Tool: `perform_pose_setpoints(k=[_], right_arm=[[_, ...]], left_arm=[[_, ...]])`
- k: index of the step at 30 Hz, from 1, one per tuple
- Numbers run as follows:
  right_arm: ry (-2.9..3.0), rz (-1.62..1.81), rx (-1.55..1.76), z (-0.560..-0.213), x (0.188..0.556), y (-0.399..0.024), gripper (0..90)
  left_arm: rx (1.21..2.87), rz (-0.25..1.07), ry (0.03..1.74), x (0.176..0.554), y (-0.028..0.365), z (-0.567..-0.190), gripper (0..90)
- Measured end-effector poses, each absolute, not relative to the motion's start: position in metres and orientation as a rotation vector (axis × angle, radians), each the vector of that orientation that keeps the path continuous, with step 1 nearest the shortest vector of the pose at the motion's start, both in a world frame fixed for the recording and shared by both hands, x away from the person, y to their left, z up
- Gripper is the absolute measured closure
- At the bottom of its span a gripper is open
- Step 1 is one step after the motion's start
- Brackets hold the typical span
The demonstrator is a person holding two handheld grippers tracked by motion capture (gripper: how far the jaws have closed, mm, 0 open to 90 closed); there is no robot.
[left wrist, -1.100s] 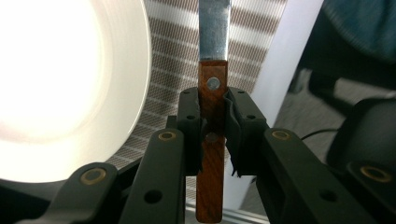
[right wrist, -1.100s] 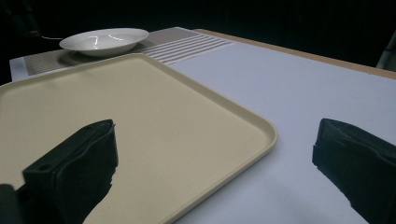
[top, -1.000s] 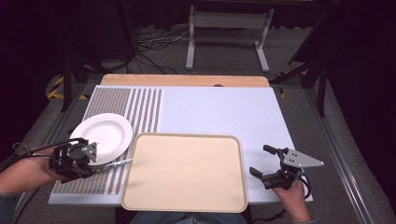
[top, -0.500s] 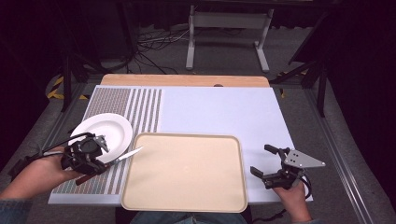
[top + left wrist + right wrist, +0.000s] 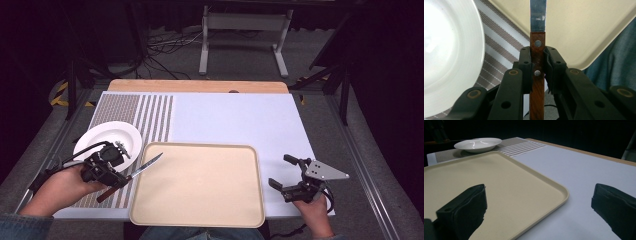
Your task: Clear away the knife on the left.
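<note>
Gripping a wooden-handled steel knife (image 5: 537,53), the left claw (image 5: 537,63) has its black jaws clamped on both sides of the riveted brown handle. Seen from the high view, this left claw (image 5: 106,167) sits at the near-left of the tabletop, over the striped grey-brown woven placemat (image 5: 150,112). Knife (image 5: 135,172) lies slanted in the grip, blade tip reaching over the left rim of the flat beige rectangular plastic tray (image 5: 200,220), handle end pointing back toward the person's left hand (image 5: 62,187). Blade clear of the tray surface or touching it: cannot tell.

Round white ceramic plate (image 5: 107,135) rests on the placemat just behind the left claw; in the left gripper view the plate (image 5: 446,57) lies beside the jaws, apart from the knife.

Right claw (image 5: 285,172) stands on the pale blue-white mat (image 5: 230,117) just right of the tray, jaws spread wide, nothing between them. Right gripper view: right claw (image 5: 539,202) straddles the tray's (image 5: 499,175) near corner without contact.
</note>
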State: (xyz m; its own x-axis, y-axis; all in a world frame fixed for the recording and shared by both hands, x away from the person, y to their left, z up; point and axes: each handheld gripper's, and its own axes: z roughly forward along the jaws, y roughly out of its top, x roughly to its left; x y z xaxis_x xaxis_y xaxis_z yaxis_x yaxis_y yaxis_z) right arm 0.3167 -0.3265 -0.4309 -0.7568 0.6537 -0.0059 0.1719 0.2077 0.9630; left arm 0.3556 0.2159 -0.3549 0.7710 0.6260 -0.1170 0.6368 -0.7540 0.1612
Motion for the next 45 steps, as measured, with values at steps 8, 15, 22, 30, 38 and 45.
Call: perform_pose_setpoints(k=[8,15,22,30,38,45], right_arm=[[2.077,1.571,0.767,-0.431,0.317,-0.326,0.7],[2.077,1.571,0.765,-0.431,0.317,-0.326,0.7],[2.078,1.575,0.756,-0.431,0.316,-0.326,0.7],[2.084,1.571,0.756,-0.431,0.316,-0.326,0.7],[2.085,1.574,0.75,-0.43,0.315,-0.325,0.7],[2.091,1.575,0.745,-0.43,0.315,-0.324,0.7]], left_arm=[[2.754,-0.082,1.004,0.352,0.202,-0.354,77.4],[2.739,-0.101,0.997,0.349,0.181,-0.359,77.4],[2.737,-0.127,0.984,0.35,0.164,-0.369,77.4],[2.704,-0.175,0.974,0.35,0.151,-0.379,77.4],[2.703,-0.198,1.022,0.351,0.143,-0.391,77.4],[2.71,-0.206,1.033,0.35,0.138,-0.398,77.3]])
